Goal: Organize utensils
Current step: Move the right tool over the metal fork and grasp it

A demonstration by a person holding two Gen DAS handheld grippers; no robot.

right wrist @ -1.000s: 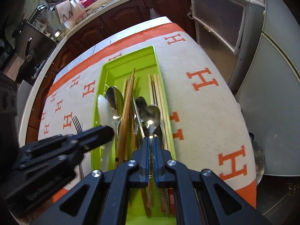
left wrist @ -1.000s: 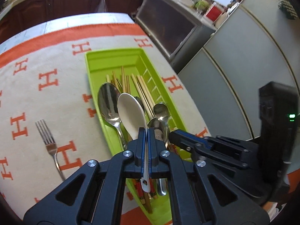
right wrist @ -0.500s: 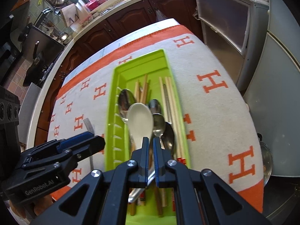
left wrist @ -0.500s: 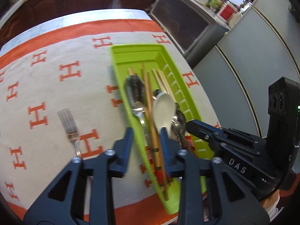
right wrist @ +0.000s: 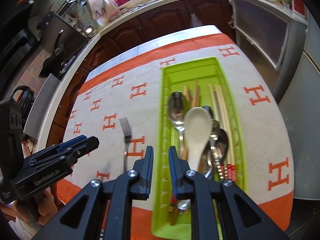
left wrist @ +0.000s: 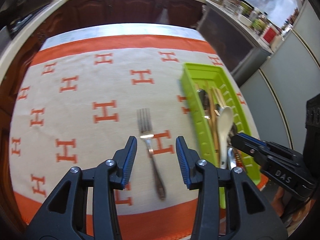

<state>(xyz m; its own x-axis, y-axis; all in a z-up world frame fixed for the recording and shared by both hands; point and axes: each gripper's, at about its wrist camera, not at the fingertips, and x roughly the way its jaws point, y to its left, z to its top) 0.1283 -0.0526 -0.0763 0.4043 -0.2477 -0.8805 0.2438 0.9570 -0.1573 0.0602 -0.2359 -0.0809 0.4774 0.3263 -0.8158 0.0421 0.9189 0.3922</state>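
Note:
A lime green tray point(left wrist: 192, 108) point(right wrist: 163, 100) holds a white spoon point(left wrist: 225, 120) point(right wrist: 197, 128), metal spoons point(right wrist: 177, 108) and chopsticks point(right wrist: 219, 100). A metal fork point(left wrist: 148, 136) point(right wrist: 126, 128) lies alone on the cloth left of the tray. My left gripper point(left wrist: 156, 142) point(right wrist: 88, 142) hangs open above the fork, whose neck shows between the fingers; nothing is gripped. My right gripper point(right wrist: 161, 150) point(left wrist: 240, 138) is above the tray's left wall near its front end. Its jaws are opening, with a narrow gap and nothing between them.
A cream cloth with orange H marks and an orange border point(left wrist: 104, 112) covers the table. Dark wooden cabinets point(left wrist: 120, 8) run behind it, and grey cupboard doors point(left wrist: 280, 84) stand close on the right. A hand point(right wrist: 46, 216) grips the left tool.
The left gripper let go of the white spoon into the tray, opened and swung left over the fork. The right gripper released a metal spoon, parted slightly and shifted toward the tray's left wall.

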